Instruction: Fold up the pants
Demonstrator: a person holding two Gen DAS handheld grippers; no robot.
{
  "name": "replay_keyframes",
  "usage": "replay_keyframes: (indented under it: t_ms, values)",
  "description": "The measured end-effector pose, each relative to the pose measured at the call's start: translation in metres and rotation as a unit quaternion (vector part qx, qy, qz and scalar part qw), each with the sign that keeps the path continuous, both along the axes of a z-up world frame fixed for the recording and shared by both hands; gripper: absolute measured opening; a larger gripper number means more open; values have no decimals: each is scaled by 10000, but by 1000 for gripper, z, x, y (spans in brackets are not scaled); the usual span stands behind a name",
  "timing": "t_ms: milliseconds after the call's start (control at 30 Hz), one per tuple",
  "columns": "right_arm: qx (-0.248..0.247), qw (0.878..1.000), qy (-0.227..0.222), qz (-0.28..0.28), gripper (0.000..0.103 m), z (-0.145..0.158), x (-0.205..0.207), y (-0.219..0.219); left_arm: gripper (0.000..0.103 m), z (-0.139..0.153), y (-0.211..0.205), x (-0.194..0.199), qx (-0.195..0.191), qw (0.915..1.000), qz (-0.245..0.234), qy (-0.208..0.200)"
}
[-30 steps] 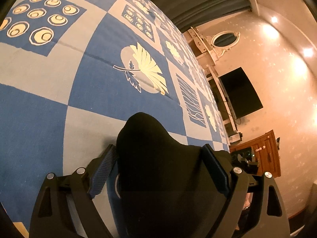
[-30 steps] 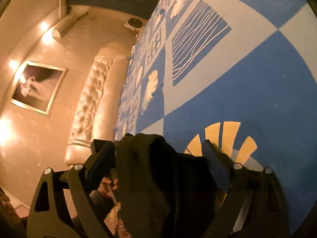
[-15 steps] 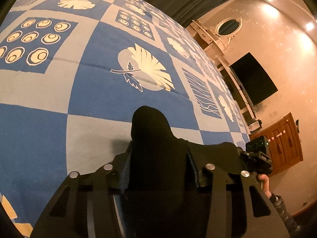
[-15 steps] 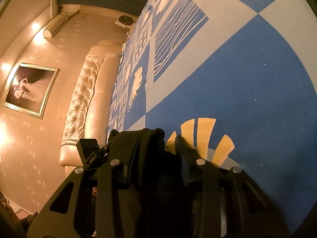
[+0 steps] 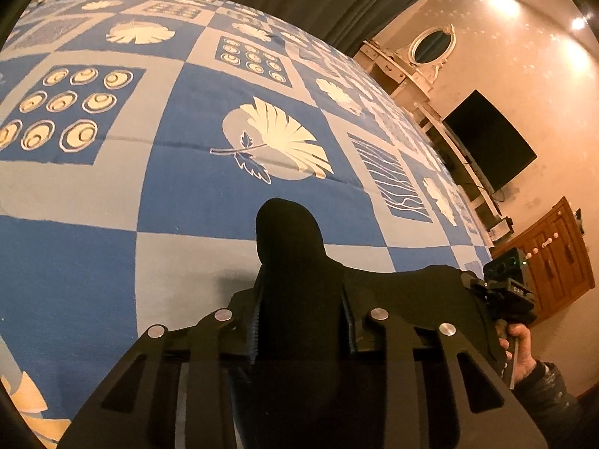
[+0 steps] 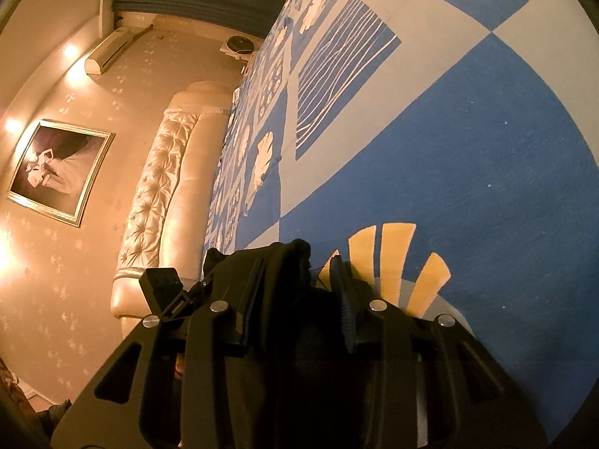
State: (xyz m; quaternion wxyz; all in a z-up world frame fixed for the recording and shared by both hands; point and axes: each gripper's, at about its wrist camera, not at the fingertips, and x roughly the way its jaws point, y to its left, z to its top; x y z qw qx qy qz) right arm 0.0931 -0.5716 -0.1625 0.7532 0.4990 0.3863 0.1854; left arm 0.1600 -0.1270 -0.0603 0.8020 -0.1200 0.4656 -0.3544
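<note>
jaws: both now clamped on pants, were wide a second ago | left gripper (image 5: 299, 310) pants (image 5: 288, 247); right gripper (image 6: 297, 299) | near edge of bedspread (image 5: 187, 194) | grasp done, ready to lift/fold

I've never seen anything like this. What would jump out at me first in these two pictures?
Probably the blue and cream patterned bedspread that fills most of both views, with its big leaf print. Next, the black pants bunched between the fingers of the left hand-held gripper at the bottom, and likewise in the right hand-held gripper. The tufted cream headboard glows on the left of the right view.
</note>
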Motion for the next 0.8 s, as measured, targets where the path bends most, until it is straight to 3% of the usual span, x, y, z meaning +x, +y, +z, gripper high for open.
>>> replay_keyframes:
  t_ms: [800]
  values:
    - [-46, 9998, 8, 200, 27, 6, 45, 30, 30, 5, 35, 41, 40, 9996, 256, 59]
